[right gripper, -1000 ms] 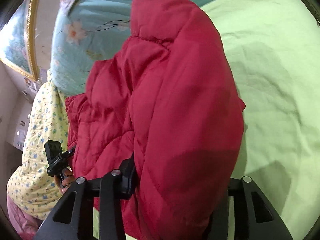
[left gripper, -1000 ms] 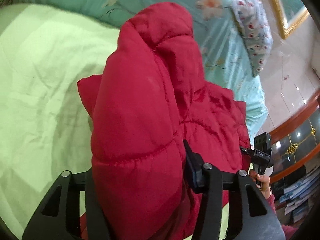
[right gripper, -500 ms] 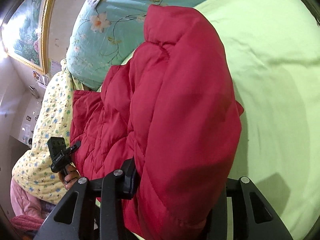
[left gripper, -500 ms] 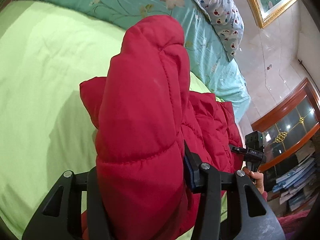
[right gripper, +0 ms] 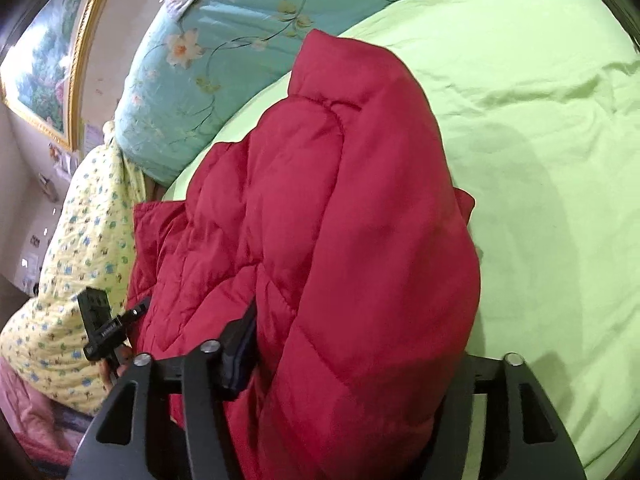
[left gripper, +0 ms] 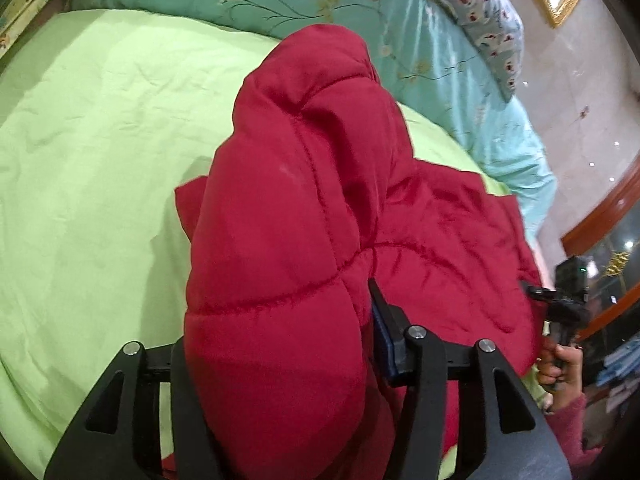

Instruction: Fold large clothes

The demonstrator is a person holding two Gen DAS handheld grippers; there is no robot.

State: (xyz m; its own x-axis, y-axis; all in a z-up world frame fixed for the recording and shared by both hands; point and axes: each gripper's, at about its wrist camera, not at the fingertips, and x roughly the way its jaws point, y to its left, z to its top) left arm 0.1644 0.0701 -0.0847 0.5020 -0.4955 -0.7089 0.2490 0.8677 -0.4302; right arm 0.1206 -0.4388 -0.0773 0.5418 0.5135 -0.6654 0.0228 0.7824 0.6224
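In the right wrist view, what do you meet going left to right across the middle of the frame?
Yellow patterned quilt → red padded jacket → light green bedsheet.

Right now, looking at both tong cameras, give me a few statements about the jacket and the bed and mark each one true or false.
1. The red quilted jacket fills the gap of the left tongs. True.
2. The jacket lies on a bare wooden floor. False: it lies on a light green bedsheet.
3. A turquoise floral quilt is bunched beyond the jacket. True.
4. The right tongs are empty. False: a thick fold of the jacket sits between them, though their jaws are opening.
5. A gold-framed picture hangs on the wall. True.
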